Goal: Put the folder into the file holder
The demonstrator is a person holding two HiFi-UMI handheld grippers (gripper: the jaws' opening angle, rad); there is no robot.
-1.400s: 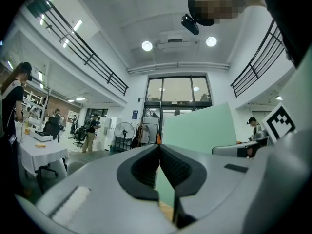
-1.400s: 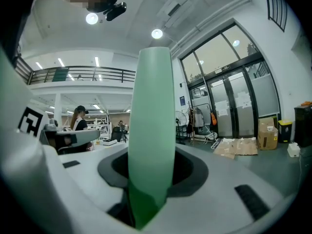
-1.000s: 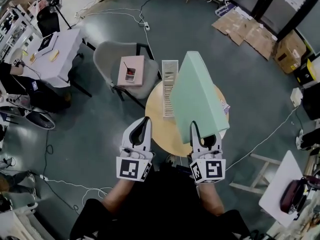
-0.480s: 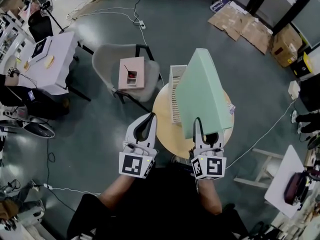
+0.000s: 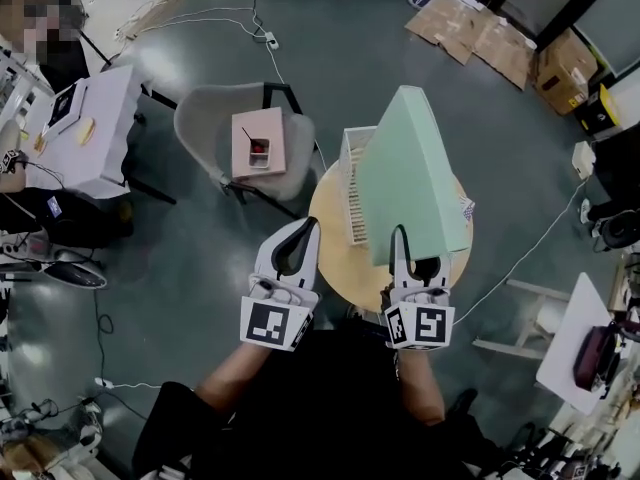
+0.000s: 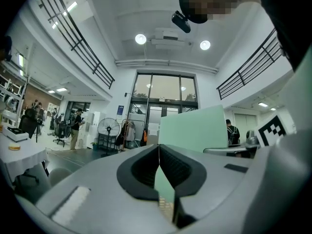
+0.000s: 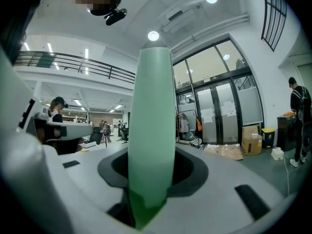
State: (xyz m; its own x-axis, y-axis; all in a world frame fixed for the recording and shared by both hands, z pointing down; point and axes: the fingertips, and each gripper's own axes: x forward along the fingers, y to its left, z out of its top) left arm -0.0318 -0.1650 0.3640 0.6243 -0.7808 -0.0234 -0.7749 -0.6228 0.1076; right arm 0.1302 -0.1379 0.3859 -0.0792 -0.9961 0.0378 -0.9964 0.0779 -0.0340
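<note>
A large pale green folder (image 5: 410,173) stands on edge above the round wooden table (image 5: 335,263), and my right gripper (image 5: 418,260) is shut on its near bottom edge. In the right gripper view the folder (image 7: 151,126) rises straight up between the jaws of that gripper (image 7: 150,165). Just left of the folder, a white slatted file holder (image 5: 355,183) stands on the table, partly hidden by it. My left gripper (image 5: 291,256) hovers at the table's near left edge, shut with nothing in it. The left gripper view has the left gripper (image 6: 159,149) with its tips together, the folder (image 6: 195,128) beyond.
A grey chair (image 5: 210,118) carrying a pink box (image 5: 260,143) stands left of the table. A white desk (image 5: 85,118) is farther left, cardboard sheets (image 5: 480,33) lie on the floor at the back right, and a white side table (image 5: 575,343) is at the right. Cables cross the floor.
The head camera has shifted a little. The folder stays held upright in the right gripper beside the file holder. The left gripper has edged slightly toward the table.
</note>
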